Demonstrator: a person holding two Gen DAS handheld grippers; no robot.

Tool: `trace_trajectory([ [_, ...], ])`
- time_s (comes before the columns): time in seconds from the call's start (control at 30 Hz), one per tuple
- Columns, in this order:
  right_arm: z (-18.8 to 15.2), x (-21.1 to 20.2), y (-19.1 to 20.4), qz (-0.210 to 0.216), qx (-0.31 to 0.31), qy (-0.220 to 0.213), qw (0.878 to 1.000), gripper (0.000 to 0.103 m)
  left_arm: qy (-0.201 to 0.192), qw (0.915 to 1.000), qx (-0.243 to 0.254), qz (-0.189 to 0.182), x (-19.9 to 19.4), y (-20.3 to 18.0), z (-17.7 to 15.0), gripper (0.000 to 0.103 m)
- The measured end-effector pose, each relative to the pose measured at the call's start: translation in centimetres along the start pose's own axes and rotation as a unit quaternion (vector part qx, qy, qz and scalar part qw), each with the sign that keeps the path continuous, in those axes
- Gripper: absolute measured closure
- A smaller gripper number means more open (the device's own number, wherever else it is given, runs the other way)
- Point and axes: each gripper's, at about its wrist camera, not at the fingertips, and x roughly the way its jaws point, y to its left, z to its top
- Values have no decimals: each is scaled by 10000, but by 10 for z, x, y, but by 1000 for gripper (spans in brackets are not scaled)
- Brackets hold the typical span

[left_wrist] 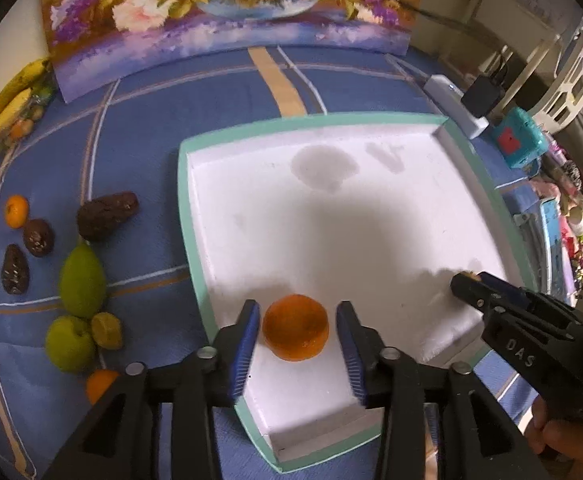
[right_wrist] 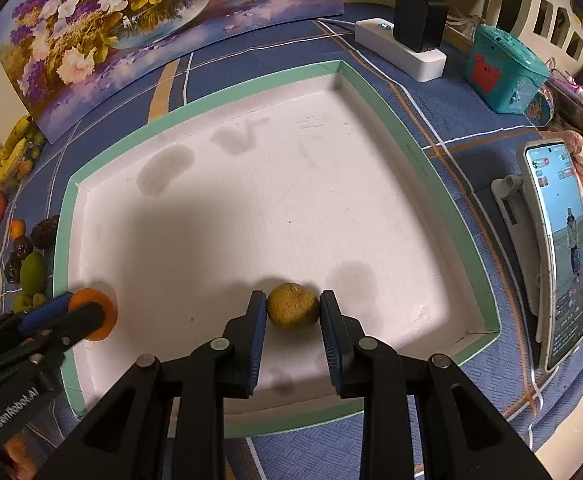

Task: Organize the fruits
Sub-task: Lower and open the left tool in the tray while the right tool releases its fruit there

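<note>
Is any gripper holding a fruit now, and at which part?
The right gripper holds the yellow-brown fruit by its sides. The left gripper only brackets the orange, with gaps.

The surface point(right_wrist: 471, 92) is covered by a blue cloth with white and tan grid lines. At its far edge a floral painting point(right_wrist: 131, 28) is propped upright. Near the right corner a white power strip point(right_wrist: 401, 46) is laid — a black charger point(right_wrist: 419, 20) is plugged in. White lattice furniture point(right_wrist: 559, 20) is seen beyond.
</note>
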Motion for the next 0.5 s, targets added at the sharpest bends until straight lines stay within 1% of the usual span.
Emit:
trace_trajectory([
  [0.07, 2, -3, 1, -16, -1, -38, 10000, 70, -128, 9999, 20, -4, -9, 0, 2, 55],
  [0.27, 0, -27, 1, 4, -20, -345, 9994, 70, -551, 9984, -62, 129, -38, 10, 7, 55],
  [0.37, 2, -39, 5, 48, -67, -524, 9986, 70, -673, 9973, -152, 261, -48, 19, 8, 55],
  [0.5, 3, -47, 13, 108, -139, -632, 9978, 70, -801, 9955, -283, 429, -58, 34, 6, 55],
])
